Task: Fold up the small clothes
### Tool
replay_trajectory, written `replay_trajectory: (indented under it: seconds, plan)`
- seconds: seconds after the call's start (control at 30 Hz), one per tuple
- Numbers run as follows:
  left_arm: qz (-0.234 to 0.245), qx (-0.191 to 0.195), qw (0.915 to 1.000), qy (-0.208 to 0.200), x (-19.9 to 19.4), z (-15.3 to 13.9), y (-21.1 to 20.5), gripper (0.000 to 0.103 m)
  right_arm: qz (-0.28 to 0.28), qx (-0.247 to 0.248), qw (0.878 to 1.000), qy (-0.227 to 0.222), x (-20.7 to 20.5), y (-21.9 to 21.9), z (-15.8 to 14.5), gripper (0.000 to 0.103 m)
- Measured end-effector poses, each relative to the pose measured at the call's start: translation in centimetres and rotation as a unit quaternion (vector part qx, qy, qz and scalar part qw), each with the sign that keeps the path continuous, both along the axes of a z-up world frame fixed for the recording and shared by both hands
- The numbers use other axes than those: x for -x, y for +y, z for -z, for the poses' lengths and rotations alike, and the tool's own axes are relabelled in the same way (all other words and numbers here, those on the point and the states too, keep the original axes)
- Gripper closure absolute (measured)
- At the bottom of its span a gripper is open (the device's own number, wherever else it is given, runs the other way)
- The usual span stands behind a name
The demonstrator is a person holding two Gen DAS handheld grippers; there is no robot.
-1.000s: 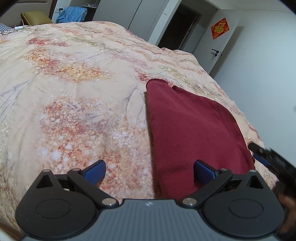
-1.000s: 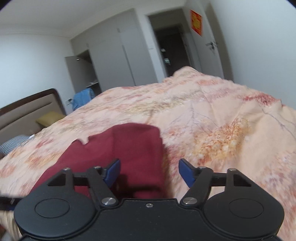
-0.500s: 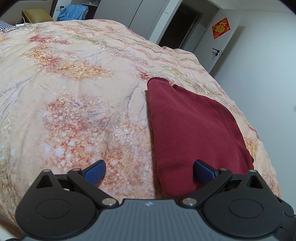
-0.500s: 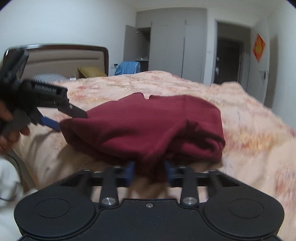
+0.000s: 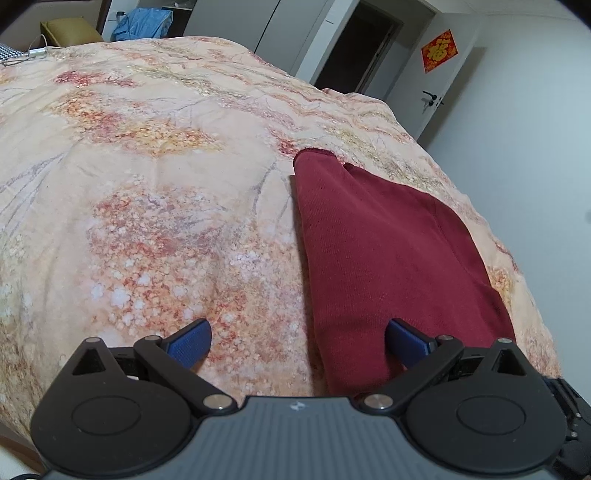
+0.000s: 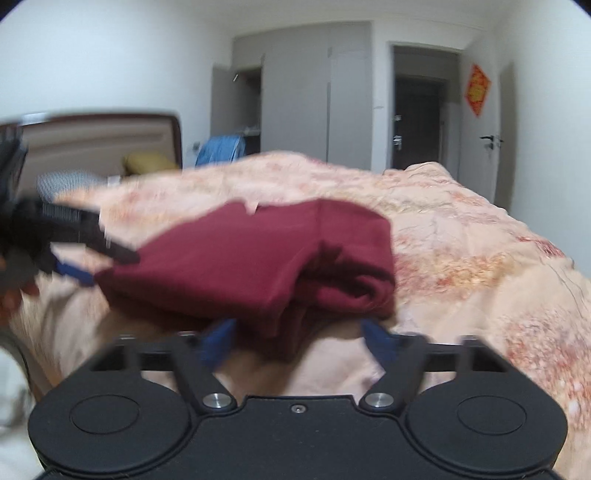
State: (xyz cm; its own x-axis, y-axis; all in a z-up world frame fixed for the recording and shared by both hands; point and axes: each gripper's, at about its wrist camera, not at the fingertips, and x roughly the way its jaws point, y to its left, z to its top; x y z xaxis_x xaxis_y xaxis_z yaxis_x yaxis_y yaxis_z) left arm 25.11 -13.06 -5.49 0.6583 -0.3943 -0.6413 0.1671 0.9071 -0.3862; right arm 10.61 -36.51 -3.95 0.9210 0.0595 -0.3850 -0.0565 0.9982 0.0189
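Observation:
A dark red garment [image 5: 384,251] lies folded in layers on the floral bedspread [image 5: 155,206]. My left gripper [image 5: 297,341] is open over its near left corner; the right finger rests above the cloth, the left finger above the bedspread. In the right wrist view the garment [image 6: 258,258] shows as a thick folded stack. My right gripper [image 6: 295,341] is open and empty just in front of its near edge. The left gripper [image 6: 70,247] also shows there at the garment's left end.
A headboard [image 6: 103,136], pillows [image 6: 147,162] and blue clothes [image 5: 142,22] are at the bed's far end. A wardrobe and dark doorway [image 5: 354,48] stand beyond. The bed edge drops off to the right of the garment [image 5: 535,295].
My right gripper was shut on the garment's near fold half a second ago and has now opened and let go. My left gripper has stayed open at the same corner.

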Motion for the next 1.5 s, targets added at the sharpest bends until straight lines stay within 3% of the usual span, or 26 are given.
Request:
replay_trajectory:
  seconds: [0.13, 0.33, 0.47, 0.6, 0.83, 1.0, 1.27, 1.5]
  plan:
    - [0.0, -0.01, 0.9999, -0.009, -0.1, -0.6, -0.4, 0.0, 0.029, -0.015, 0.999, -0.013, -0.3, -1.5, -0.7, 0.003]
    - [0.019, -0.019, 0.9993, -0.026, -1.8, -1.9, -1.1, 0.0, 0.079, -0.094, 0.992, -0.034, -3.7, -5.2, -2.0, 0.001]
    - [0.033, -0.044, 0.9978, -0.037, -3.8, -2.6, -2.2, 0.0, 0.118, -0.151, 0.981, 0.01, -8.2, -7.7, -1.8, 0.001]
    - [0.04, -0.063, 0.9966, -0.034, -5.9, -2.6, -3.0, 0.0, 0.105, -0.194, 0.975, 0.031, -11.9, -9.2, -0.8, 0.001]
    - [0.055, -0.034, 0.9978, -0.012, -8.1, -1.6, -3.3, 0.0, 0.062, -0.26, 0.961, 0.063, -16.1, -9.4, 1.5, 0.0]
    - [0.061, -0.023, 0.9979, 0.008, -8.7, -0.1, -3.3, 0.0, 0.043, -0.222, 0.974, 0.035, -15.1, -7.7, 2.9, 0.0]
    - [0.059, 0.033, 0.9975, -0.018, -7.6, 2.1, -1.1, 0.0, 0.029, -0.281, 0.959, 0.002, -14.4, -9.3, 3.6, 0.0]
    - [0.06, 0.026, 0.9978, -0.012, -8.0, 1.9, -1.5, 0.0, 0.029, -0.275, 0.961, -0.002, -14.5, -9.1, 3.8, 0.0]
